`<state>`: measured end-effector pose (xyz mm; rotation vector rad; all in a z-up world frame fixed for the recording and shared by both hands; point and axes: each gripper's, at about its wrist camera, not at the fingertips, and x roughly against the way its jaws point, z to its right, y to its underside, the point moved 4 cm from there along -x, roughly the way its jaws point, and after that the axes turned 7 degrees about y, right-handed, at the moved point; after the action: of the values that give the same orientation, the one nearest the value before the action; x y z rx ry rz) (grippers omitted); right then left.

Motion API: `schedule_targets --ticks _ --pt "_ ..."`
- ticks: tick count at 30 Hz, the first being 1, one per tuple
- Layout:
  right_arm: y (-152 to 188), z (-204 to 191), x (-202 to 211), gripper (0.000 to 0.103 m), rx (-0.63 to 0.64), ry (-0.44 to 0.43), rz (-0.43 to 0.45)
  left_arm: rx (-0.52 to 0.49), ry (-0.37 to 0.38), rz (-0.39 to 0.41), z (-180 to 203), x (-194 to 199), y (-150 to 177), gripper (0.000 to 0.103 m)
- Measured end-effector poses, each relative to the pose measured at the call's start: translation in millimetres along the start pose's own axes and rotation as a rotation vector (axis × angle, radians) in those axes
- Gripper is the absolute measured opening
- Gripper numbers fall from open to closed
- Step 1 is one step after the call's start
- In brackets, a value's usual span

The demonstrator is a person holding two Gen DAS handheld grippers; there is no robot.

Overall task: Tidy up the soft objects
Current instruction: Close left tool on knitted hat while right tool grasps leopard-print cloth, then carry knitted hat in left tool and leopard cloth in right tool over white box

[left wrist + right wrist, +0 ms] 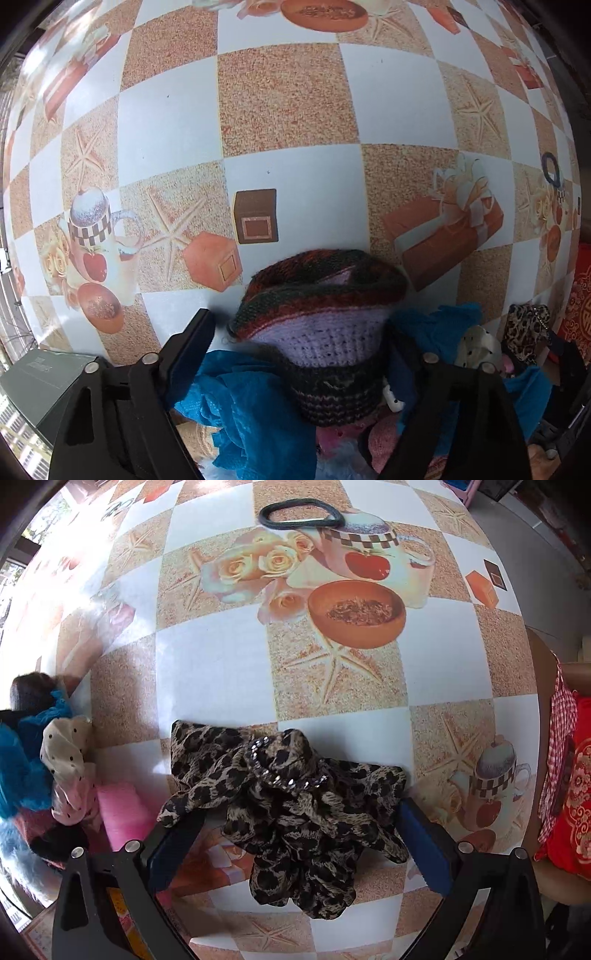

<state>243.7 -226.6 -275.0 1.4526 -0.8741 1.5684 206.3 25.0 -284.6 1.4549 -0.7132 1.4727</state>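
My left gripper (299,332) is open, its jaws on either side of a knitted hat (321,321) with lilac, dark red and black bands. The hat lies on a pile of soft things, with a blue fabric (251,410) under it. My right gripper (299,823) is open around a leopard-print cloth (288,812) with a sparkly band, lying flat on the table. The jaws stand wide on both sides of the cloth, not pressing it. The leopard cloth also shows in the left wrist view (524,328).
The table (214,672) has a checkered printed cover. A black hair band (299,515) lies at its far side. A cream dotted cloth (64,749), pink item (122,812) and blue fabric (22,760) lie left. A red cushion (576,786) is right. A grey box (48,384) is left.
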Motion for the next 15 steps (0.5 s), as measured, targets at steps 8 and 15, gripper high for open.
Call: schedule_targets --ticks 8,15 --pt "-1.6 -2.1 25.5 0.034 0.020 -0.086 0.062 -0.049 0.066 0.146 15.9 25.3 -2.9 0.041" --pt "-0.3 6.9 46.8 0.034 -0.046 -0.192 0.111 -0.077 0.133 0.328 21.0 72.8 8.9 0.041"
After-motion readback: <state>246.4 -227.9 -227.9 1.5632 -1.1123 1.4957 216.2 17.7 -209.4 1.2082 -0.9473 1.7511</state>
